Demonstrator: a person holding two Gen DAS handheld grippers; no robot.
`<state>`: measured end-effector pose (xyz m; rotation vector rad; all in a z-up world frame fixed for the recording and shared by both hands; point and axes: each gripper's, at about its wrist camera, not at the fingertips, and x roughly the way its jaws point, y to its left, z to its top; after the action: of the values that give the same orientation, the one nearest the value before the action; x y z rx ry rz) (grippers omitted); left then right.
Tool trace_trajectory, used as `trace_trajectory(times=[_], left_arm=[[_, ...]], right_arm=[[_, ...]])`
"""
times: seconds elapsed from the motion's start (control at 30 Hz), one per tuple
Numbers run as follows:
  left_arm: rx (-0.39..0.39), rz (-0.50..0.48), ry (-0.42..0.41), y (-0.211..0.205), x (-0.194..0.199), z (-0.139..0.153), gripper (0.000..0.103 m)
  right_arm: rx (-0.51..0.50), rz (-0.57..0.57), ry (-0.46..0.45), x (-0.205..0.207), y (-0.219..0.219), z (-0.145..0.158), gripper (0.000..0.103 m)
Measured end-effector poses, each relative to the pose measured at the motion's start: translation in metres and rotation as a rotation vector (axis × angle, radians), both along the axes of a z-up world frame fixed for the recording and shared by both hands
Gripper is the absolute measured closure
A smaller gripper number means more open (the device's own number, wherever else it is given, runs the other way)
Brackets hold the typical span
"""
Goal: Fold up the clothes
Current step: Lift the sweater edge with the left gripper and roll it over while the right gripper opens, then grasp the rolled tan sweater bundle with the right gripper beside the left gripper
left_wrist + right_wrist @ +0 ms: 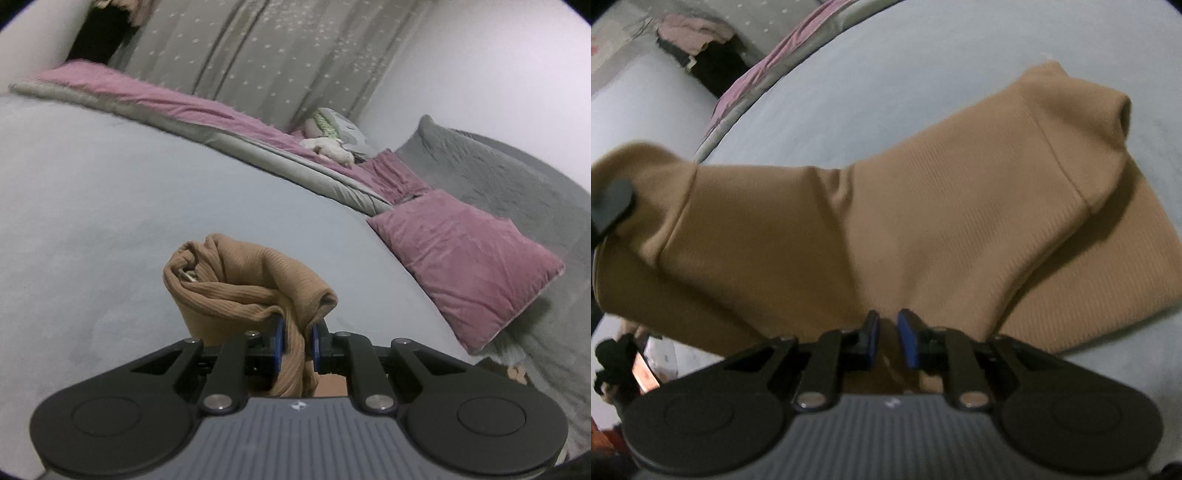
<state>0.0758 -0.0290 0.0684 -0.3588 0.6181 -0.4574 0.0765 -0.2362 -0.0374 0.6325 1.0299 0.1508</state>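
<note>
A pale grey bed [110,221] with a pink pillow [469,269] carries the work. The left gripper [295,334] has its jaws clamped on a bunched edge of the tan ribbed garment [886,206], while the right gripper [887,332] has its jaws nearly closed, seemingly pinching a fold. From there the cloth stretches forward and sideways between both, its far end draped on the bed.

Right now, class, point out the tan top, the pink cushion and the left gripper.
tan top [923,206], right wrist view, on its ribbed body.
pink cushion [469,262], left wrist view, on its top face.
left gripper [297,338], left wrist view, between its blue pads.
</note>
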Motion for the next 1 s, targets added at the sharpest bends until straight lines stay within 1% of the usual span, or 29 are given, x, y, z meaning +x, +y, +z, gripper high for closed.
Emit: trace_trajectory(times=[0.07,0.13,0.2,0.37,0.47,0.57,0.63,0.7,0.77,0.9,1.0], left_arm=[[0.011,-0.023,-0.008,-0.008,0.000,0.004,0.090],[0.024,-0.043,-0.013,-0.016,0.000,0.008,0.090],[0.043,-0.067,-0.015,-0.026,0.000,0.010,0.090],[0.089,-0.132,-0.009,-0.058,0.002,0.009,0.090],[0.107,-0.176,0.003,-0.079,0.005,0.004,0.090],[0.129,-0.222,0.017,-0.100,0.008,-0.003,0.090],[0.148,-0.247,0.025,-0.112,0.010,-0.009,0.090],[0.162,-0.271,0.034,-0.122,0.013,-0.015,0.090],[0.176,-0.297,0.043,-0.132,0.016,-0.021,0.089],[0.198,-0.346,0.067,-0.148,0.022,-0.035,0.089],[0.210,-0.387,0.083,-0.157,0.025,-0.047,0.088]], right_arm=[[0.024,-0.008,-0.019,-0.001,-0.005,0.005,0.075],[0.056,-0.041,-0.057,-0.003,-0.019,0.015,0.055],[0.083,-0.085,-0.110,-0.006,-0.033,0.027,0.051],[0.163,-0.190,-0.201,-0.018,-0.078,0.044,0.047],[0.198,-0.242,-0.237,-0.025,-0.100,0.050,0.046],[0.240,-0.281,-0.266,-0.031,-0.121,0.051,0.042],[0.266,-0.304,-0.287,-0.033,-0.134,0.050,0.037],[0.290,-0.328,-0.307,-0.035,-0.148,0.049,0.034],[0.308,-0.338,-0.327,-0.030,-0.154,0.046,0.033],[0.300,-0.312,-0.336,-0.022,-0.161,0.040,0.027],[0.291,-0.296,-0.331,-0.019,-0.163,0.035,0.026]])
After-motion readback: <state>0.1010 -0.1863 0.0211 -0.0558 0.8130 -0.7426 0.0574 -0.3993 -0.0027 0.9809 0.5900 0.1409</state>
